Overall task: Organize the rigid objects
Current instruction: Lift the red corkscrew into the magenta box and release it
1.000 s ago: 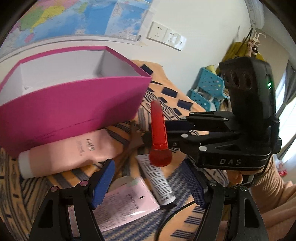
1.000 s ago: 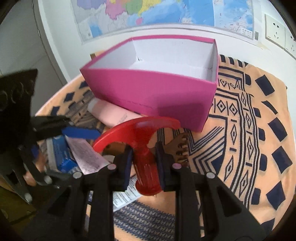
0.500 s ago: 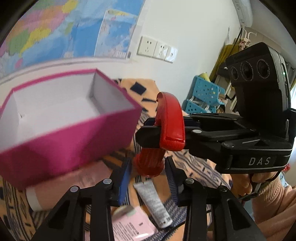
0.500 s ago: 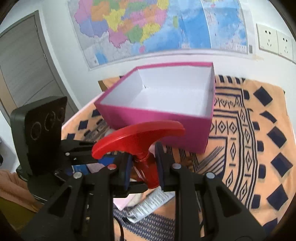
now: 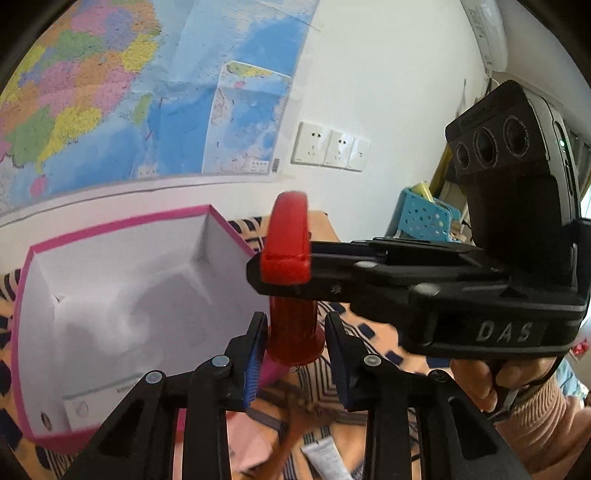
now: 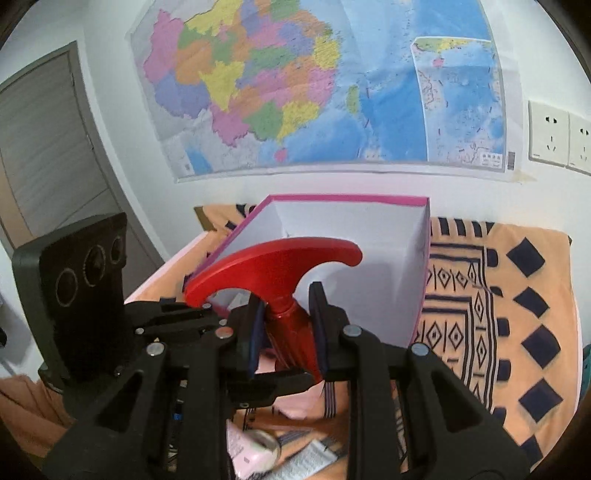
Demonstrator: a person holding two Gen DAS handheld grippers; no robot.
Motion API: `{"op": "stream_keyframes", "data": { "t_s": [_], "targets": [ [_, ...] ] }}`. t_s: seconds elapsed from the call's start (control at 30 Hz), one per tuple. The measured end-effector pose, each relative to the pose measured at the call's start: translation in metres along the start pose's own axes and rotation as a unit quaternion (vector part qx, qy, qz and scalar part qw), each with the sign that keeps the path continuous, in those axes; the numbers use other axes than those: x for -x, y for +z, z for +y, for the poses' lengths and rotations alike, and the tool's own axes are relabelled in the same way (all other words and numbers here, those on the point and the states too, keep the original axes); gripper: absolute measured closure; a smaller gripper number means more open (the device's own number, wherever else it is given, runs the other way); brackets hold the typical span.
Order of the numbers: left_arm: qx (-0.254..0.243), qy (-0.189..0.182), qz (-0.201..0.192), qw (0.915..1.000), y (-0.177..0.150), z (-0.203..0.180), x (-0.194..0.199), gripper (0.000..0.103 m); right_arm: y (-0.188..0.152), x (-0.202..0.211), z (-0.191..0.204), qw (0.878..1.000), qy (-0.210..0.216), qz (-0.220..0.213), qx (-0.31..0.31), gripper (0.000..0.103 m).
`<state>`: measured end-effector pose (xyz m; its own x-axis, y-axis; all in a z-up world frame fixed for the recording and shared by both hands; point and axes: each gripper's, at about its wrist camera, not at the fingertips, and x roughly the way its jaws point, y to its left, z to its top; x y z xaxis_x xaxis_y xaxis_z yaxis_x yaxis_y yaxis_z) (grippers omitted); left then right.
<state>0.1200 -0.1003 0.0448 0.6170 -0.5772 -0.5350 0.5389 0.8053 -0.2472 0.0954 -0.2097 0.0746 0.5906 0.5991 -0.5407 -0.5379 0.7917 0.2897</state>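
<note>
Now one red tool (image 6: 284,291) in right gripper (image 6: 286,332), one pink box (image 6: 423,266).

- We see a large coloured wall map (image 6: 314,85) taped to the white wall.
- We find white wall sockets (image 5: 328,150) just right of the map's lower corner.
- We see a grey door (image 6: 40,147) at the far left of the right wrist view.
- We see an orange cloth with dark geometric patterns (image 6: 517,295) covering the bench.
- We spot a blue perforated plastic basket (image 5: 421,221) in the background on the right, with something yellow (image 5: 421,190) standing in it.
- We notice a white air conditioner (image 5: 487,33) high on the wall, at the upper right edge.
- We make out a pale orange sleeve (image 5: 535,432) at the lower right.
</note>
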Motion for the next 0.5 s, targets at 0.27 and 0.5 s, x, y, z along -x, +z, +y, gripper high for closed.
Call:
{"op": "stream_keyframes", "data": {
  "t_s": [0.27, 0.5],
  "targets": [
    [0.032, 0.003, 0.017, 0.9993, 0.018, 0.021, -0.021, 0.071, 0.018, -0.029, -0.007, 0.998, -0.049, 0.016, 0.028, 0.078],
    [0.063, 0.002, 0.058, 0.9964, 0.009, 0.037, -0.050, 0.071, 0.014, -0.062, -0.028, 0.995, -0.072, 0.060, 0.021, 0.078]
  ]
}}
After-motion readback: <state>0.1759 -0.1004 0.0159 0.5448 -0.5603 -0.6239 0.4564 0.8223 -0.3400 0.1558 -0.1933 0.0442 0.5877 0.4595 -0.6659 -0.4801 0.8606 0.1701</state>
